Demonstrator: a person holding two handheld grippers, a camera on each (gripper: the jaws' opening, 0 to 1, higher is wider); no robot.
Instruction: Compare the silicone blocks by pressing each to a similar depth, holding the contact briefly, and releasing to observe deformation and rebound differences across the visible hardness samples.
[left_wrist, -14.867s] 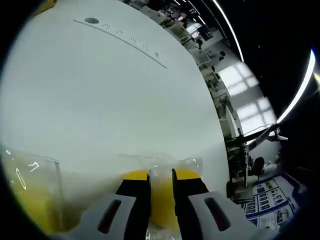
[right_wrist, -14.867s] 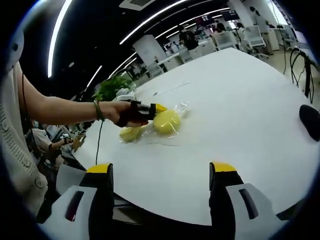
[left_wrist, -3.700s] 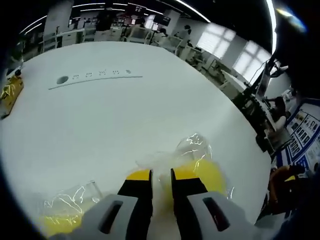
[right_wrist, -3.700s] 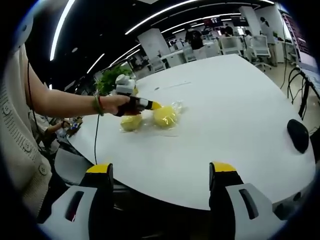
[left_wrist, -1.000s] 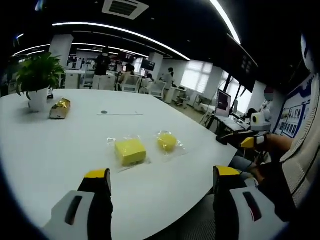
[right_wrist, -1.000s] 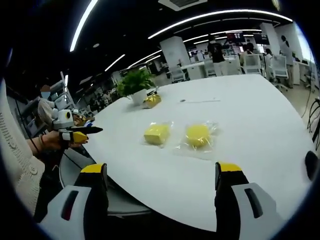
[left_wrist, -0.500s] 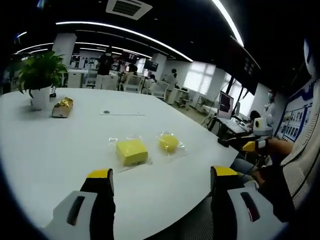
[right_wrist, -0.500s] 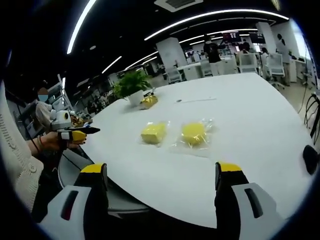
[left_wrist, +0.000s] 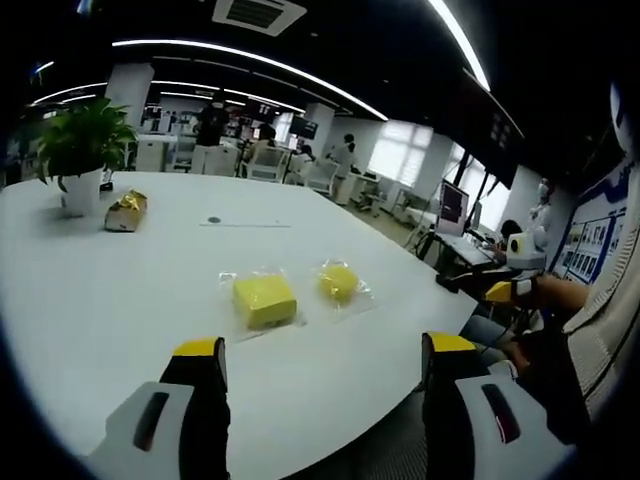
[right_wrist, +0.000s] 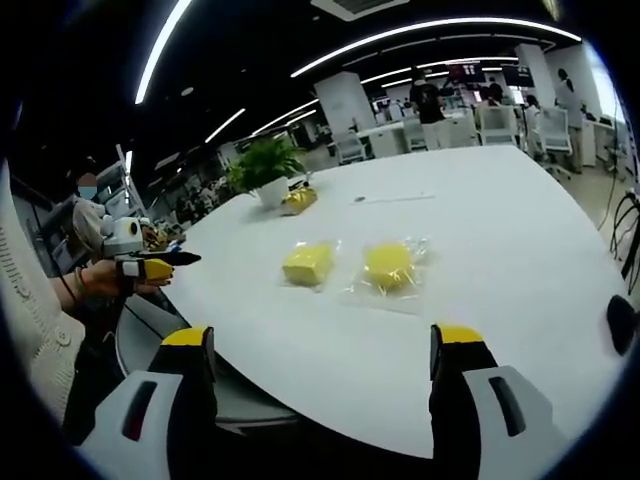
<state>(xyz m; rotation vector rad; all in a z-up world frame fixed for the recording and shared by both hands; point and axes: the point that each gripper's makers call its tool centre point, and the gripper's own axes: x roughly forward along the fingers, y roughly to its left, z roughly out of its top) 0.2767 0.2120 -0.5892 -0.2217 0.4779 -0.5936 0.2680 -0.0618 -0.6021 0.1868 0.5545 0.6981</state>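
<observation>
both grippers, left (left_wrist: 315, 365) and right (right_wrist: 315, 355), have withdrawn, wide open and empty, blocks (left_wrist: 265, 300) well ahead of both.

Two yellow silicone blocks, a square block (left_wrist: 264, 300) and a round block (left_wrist: 339, 283), lie in clear wrappers on the white tabletop (left_wrist: 120, 290). A green potted plant (left_wrist: 80, 150) stands in a white pot. The tongs' jaws are grey and black, tipped yellow.

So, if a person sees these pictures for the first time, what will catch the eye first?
Most likely the two bright yellow silicone samples in clear plastic bags, lying side by side on the big white table: a square yellow block and a round yellow block. Next, the green potted plant at the table's far end, with a small gold-wrapped packet beside it.
</observation>
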